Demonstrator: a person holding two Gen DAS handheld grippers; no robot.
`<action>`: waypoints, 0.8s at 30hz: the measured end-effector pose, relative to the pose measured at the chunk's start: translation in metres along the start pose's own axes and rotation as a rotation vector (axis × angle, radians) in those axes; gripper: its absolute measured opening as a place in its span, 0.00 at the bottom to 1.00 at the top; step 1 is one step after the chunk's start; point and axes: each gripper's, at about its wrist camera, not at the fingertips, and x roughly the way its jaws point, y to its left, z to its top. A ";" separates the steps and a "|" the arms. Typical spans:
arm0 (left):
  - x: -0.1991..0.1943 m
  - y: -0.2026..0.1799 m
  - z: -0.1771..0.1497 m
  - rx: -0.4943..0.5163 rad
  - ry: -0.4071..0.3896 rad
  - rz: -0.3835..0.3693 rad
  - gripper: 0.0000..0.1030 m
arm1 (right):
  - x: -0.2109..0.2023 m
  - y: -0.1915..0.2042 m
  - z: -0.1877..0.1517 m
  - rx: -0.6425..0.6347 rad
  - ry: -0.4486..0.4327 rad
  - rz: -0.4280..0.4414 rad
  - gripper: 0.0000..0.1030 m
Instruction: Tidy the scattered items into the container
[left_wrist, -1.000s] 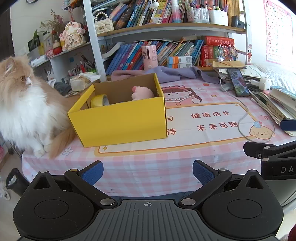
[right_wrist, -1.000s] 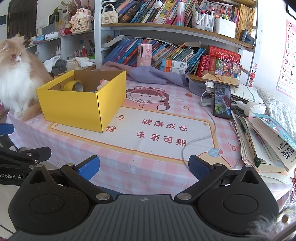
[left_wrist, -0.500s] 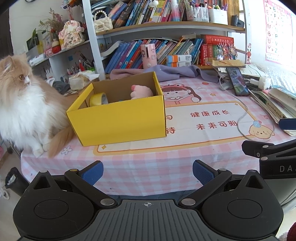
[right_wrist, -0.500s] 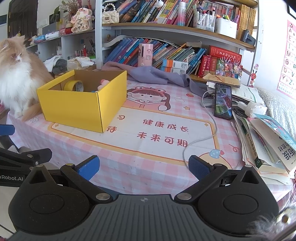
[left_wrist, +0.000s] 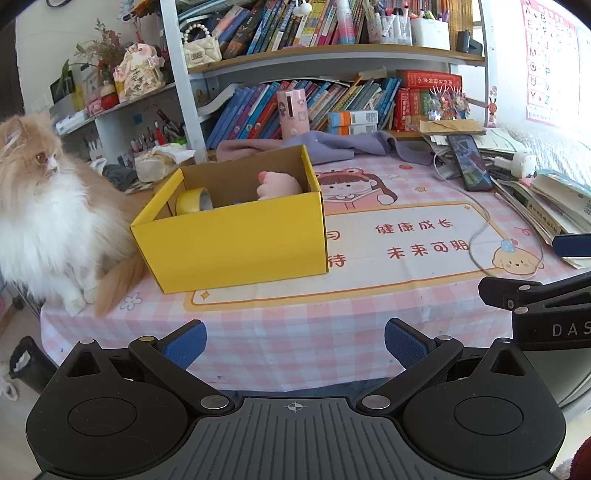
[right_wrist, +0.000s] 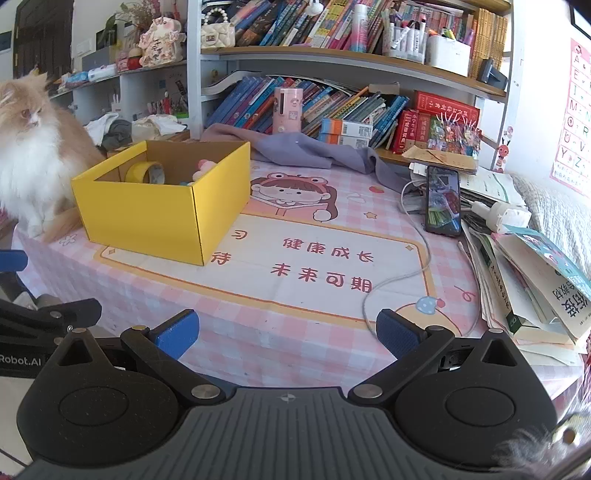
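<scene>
I have both tools held back off the near edge of the table (right_wrist: 258, 343), and I take the yellow box (left_wrist: 236, 243) as my landmark. My left gripper (left_wrist: 294, 341) has its blue pads wide apart with nothing between them, hanging short of the box's near wall and well clear of it. My right gripper (right_wrist: 286, 330) is likewise spread and empty, off to the right of the box and nearer to me than it. Inside the box I can see a roll of yellow tape (left_wrist: 192, 199) standing on edge against the left wall, and a pink plush toy (left_wrist: 279, 184) towards the back right corner; a bit of something blue shows beside the toy in the right view, too small for me to name. Just left of the box a fluffy orange and white cat (left_wrist: 48, 214) sits on the table corner, its tail lying against the box's left near corner. Right of the box the printed pink mat is bare apart from a white cable (right_wrist: 402, 273) curling over it. Further right of the box a phone (right_wrist: 442, 201) lies beside a stack of books and papers (right_wrist: 532, 280), and behind the box a purple cloth (right_wrist: 295, 147) is bunched under the bookshelf.
</scene>
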 end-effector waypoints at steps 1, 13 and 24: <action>0.000 0.000 0.000 0.002 -0.001 0.000 1.00 | 0.000 0.000 0.000 0.002 0.002 -0.001 1.00; -0.001 0.001 0.000 -0.010 0.002 -0.016 1.00 | -0.002 -0.004 -0.002 0.001 0.011 -0.008 1.00; 0.000 0.000 0.000 -0.015 0.006 -0.020 1.00 | 0.000 -0.005 -0.004 -0.003 0.019 -0.005 1.00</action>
